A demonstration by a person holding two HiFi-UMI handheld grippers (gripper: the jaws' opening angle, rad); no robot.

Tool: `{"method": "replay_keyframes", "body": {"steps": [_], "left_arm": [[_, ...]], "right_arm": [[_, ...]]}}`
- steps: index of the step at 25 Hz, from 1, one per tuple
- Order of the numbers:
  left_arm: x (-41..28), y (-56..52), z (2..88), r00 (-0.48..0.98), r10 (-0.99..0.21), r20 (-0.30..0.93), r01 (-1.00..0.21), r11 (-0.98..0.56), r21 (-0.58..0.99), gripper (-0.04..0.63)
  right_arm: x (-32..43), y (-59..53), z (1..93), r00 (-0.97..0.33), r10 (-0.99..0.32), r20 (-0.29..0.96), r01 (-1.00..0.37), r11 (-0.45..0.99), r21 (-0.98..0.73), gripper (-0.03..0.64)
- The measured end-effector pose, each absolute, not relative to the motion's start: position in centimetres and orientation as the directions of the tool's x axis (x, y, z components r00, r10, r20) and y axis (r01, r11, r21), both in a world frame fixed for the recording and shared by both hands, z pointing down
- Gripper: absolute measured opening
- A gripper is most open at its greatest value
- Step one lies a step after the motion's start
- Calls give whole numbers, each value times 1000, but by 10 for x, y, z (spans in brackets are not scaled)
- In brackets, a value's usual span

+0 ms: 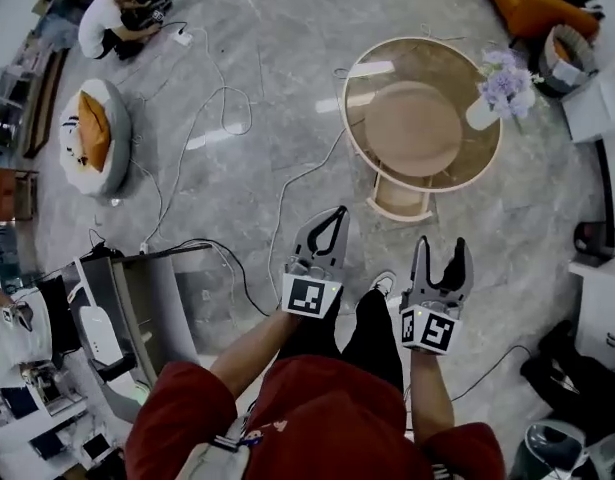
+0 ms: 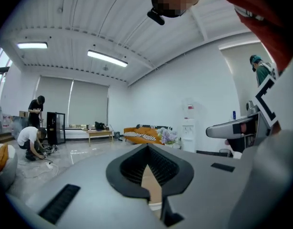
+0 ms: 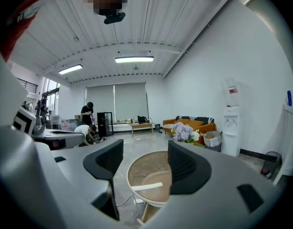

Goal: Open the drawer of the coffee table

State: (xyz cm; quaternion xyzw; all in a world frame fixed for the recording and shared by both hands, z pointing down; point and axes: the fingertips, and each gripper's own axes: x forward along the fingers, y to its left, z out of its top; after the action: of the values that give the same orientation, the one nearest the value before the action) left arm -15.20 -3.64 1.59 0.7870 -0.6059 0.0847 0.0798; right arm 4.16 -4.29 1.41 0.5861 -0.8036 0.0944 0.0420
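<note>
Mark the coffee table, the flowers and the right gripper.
coffee table [image 1: 344, 113], head view, left rim.
flowers [image 1: 505, 80], head view, purple blooms.
right gripper [image 1: 442, 243], head view, between its fingertips.

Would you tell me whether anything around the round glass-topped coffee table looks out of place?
A thin white cable trails loose across the grey floor to the round glass-topped coffee table, a possible trip hazard.

drawer [image 1: 399, 206]: mostly hidden under the coffee table [image 1: 457, 163] top; its handle is too small to tell.
orange sofa [image 1: 532, 3]: beyond the coffee table, cut off by the top edge.
</note>
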Motion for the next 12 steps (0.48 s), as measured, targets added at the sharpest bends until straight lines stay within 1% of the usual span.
{"method": "replay_keyframes", "body": {"steps": [4, 8, 12], "left_arm": [[-145, -17, -53, 276, -944, 178, -961, -275, 32, 14], [-147, 2, -95, 257, -955, 144, -965, -261, -7, 14], [-153, -2, -132, 249, -962, 109, -968, -252, -12, 14]], "right_arm": [[37, -42, -52, -334, -934, 126, -941, 324, -96, 302], [34, -36, -91, -358, -931, 79, -933, 353, -62, 302], [32, -44, -125, -369, -929, 31, -929, 367, -51, 302]]}}
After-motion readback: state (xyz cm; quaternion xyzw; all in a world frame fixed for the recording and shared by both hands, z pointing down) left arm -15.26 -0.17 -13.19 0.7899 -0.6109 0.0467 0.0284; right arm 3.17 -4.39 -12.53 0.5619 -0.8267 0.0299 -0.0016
